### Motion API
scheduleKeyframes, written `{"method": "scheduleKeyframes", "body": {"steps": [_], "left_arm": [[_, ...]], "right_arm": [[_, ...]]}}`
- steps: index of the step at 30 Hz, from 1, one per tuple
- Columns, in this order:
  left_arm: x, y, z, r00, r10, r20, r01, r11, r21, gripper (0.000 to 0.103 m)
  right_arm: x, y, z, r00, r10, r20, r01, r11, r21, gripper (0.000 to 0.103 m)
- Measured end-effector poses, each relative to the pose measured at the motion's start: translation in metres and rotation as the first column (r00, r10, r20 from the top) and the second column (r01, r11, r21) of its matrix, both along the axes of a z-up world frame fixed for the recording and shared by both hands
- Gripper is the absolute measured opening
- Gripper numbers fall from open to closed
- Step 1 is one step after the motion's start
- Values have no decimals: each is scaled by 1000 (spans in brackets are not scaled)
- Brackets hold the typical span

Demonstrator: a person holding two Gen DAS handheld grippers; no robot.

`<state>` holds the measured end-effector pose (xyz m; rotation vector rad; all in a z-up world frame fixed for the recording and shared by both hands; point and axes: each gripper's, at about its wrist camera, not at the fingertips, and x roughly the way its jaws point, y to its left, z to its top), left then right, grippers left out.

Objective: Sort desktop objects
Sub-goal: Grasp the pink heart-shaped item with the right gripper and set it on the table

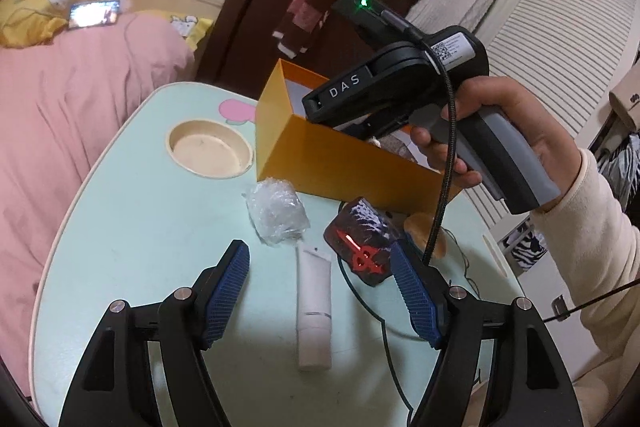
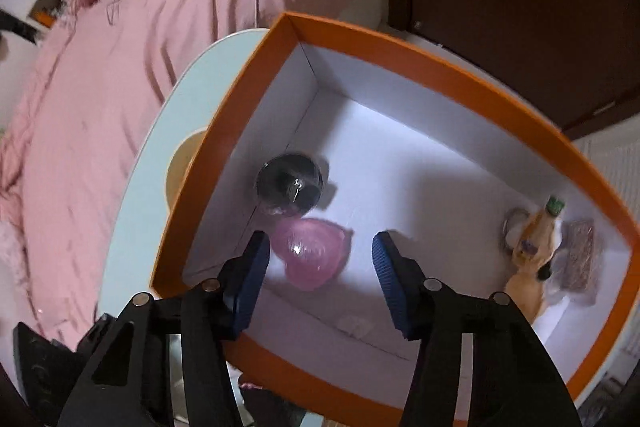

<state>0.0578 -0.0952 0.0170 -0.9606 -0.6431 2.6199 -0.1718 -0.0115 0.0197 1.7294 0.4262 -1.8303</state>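
The orange box (image 1: 340, 155) is taken as the landmark throughout. The right gripper (image 2: 320, 279) was held above the box interior, jaws spread apart and empty; a pink heart-shaped object (image 2: 310, 253) lay on the white floor of the box directly beneath the gap, with a dark round object (image 2: 289, 187) just beyond it toward the box's far corner. A plush toy (image 2: 532, 267) and a wrapped packet (image 2: 580, 259) were seen against the opposite end wall.

The left gripper (image 1: 320, 291) was held over the pale green table (image 1: 140, 227) on the near side of the box, jaws likewise open and gripping nothing. A white tube (image 1: 315, 307) lay on the table between the two pads, its long axis running roughly along the direction of the fingers, that is, pointing toward the box. A crumpled clear wrapper (image 1: 276, 211) lay just outside the box wall, and a dark packet with a red emblem (image 1: 362, 239) lay beside it, close to the right-hand pad.

The tube is judged the nearest unsorted item, and the left gripper the nearer of the two; closure across the tube's short axis appears feasible without rotation of the wrist.
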Motion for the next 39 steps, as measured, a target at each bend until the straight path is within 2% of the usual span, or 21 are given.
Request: {"method": "scheduleKeyframes", "body": {"steps": [3, 7, 10, 14, 20, 23, 26, 31, 34, 38, 39], "left_arm": [[2, -2, 1, 1000, 3, -3, -3, 1000, 8, 72], [1, -3, 0, 1000, 3, 0, -3, 1000, 16, 72], [1, -4, 0, 1000, 3, 3, -3, 1000, 15, 72], [2, -5, 0, 1000, 5, -6, -5, 1000, 21, 72], [2, -6, 0, 1000, 13, -7, -13, 1000, 27, 72], [2, -7, 0, 1000, 16, -7, -16, 999, 28, 72], [2, -7, 0, 1000, 24, -10, -24, 1000, 20, 72], [2, -5, 2, 999, 33, -12, -33, 999, -3, 72], [0, -4, 6, 999, 40, -9, -40, 999, -13, 72], [-4, -1, 24, 999, 31, -20, -32, 998, -51, 72], [-6, 1, 31, 999, 24, -24, -25, 998, -64, 72]], "right_arm": [[2, -2, -1, 999, 33, 5, -33, 999, -7, 40], [2, 9, -2, 1000, 24, 16, -23, 999, -35, 39], [-4, 29, 3, 999, -43, 9, 44, 996, -78, 39], [-7, 58, 22, 994, -107, 14, 108, 977, -182, 39], [30, 114, 77, 989, -142, -46, 118, 931, -344, 39], [71, 149, 84, 986, -154, -58, 120, 916, -383, 39], [102, 159, 70, 984, -159, -82, 120, 926, -358, 40], [140, 186, 26, 975, -211, -75, 177, 931, -319, 40], [149, 192, 11, 967, -222, -122, 180, 941, -288, 40], [147, 206, 8, 950, -263, -170, 196, 922, -334, 40], [146, 209, 9, 936, -289, -200, 209, 915, -346, 40]]}}
